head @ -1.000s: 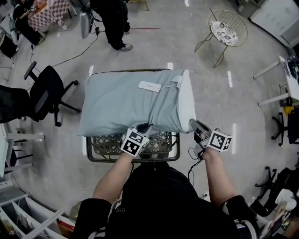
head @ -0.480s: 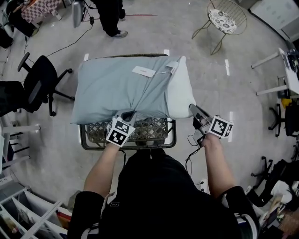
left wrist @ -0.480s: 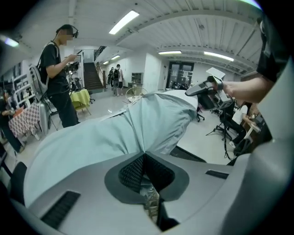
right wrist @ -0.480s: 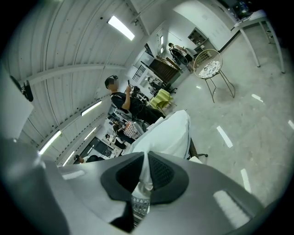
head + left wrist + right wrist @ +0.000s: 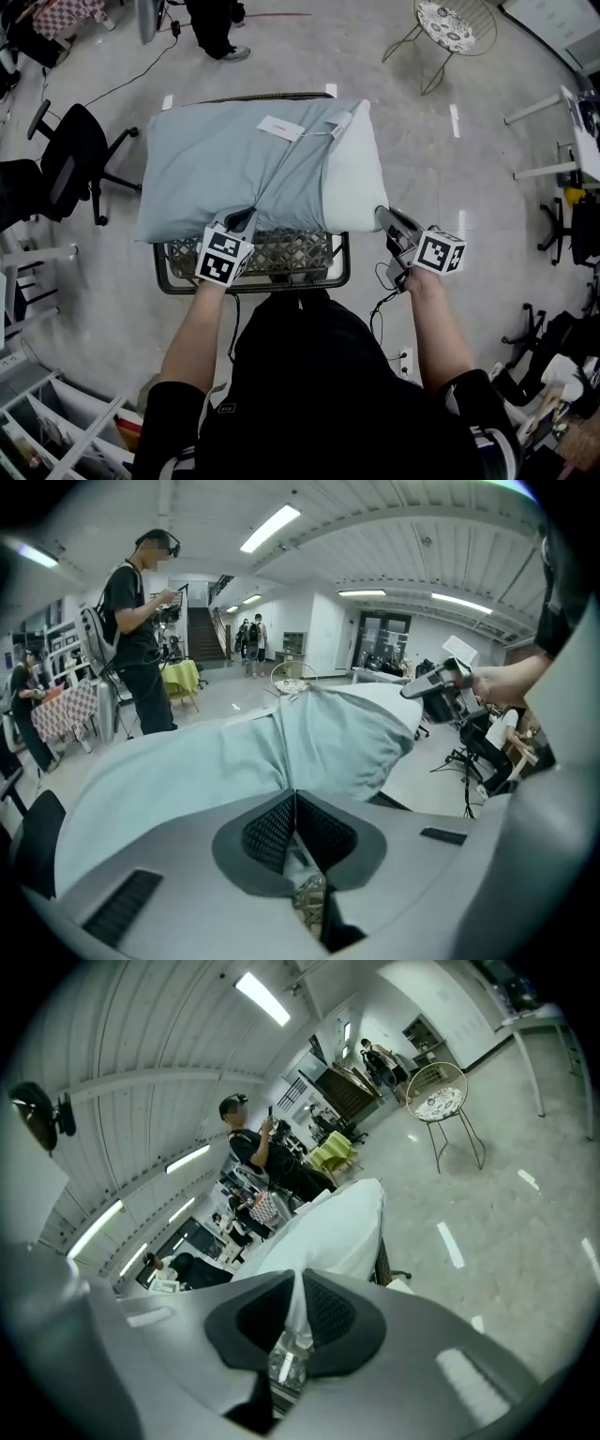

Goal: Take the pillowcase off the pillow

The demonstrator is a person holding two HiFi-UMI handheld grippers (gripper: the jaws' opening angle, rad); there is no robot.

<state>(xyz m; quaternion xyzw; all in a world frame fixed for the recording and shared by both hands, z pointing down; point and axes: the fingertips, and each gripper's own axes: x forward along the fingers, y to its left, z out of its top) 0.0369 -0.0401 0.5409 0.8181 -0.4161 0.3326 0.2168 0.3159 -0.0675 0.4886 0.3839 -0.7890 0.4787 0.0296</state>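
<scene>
A pillow lies across a wire basket (image 5: 272, 255). Its pale blue pillowcase (image 5: 211, 169) covers the left and middle, with creases running toward my left gripper (image 5: 244, 221). That gripper is shut on a fold of the pillowcase (image 5: 187, 761) at the near edge; its jaws (image 5: 295, 797) meet on the cloth. The bare white pillow (image 5: 354, 183) shows at the right end. My right gripper (image 5: 383, 217) is shut on the pillow's near right corner; white cloth (image 5: 337, 1227) runs into the closed jaws (image 5: 298, 1283).
A white tag (image 5: 281, 128) lies on the pillowcase's far side. A black office chair (image 5: 70, 169) stands left of the basket. A gold wire chair (image 5: 450, 19) is far right, and a person (image 5: 211, 23) stands beyond. Desks and cables line the right edge.
My left gripper has shifted left with the pillowcase fold in it, and the cloth has slid left, baring more white pillow at the right. The right gripper has stayed on the pillow corner.
</scene>
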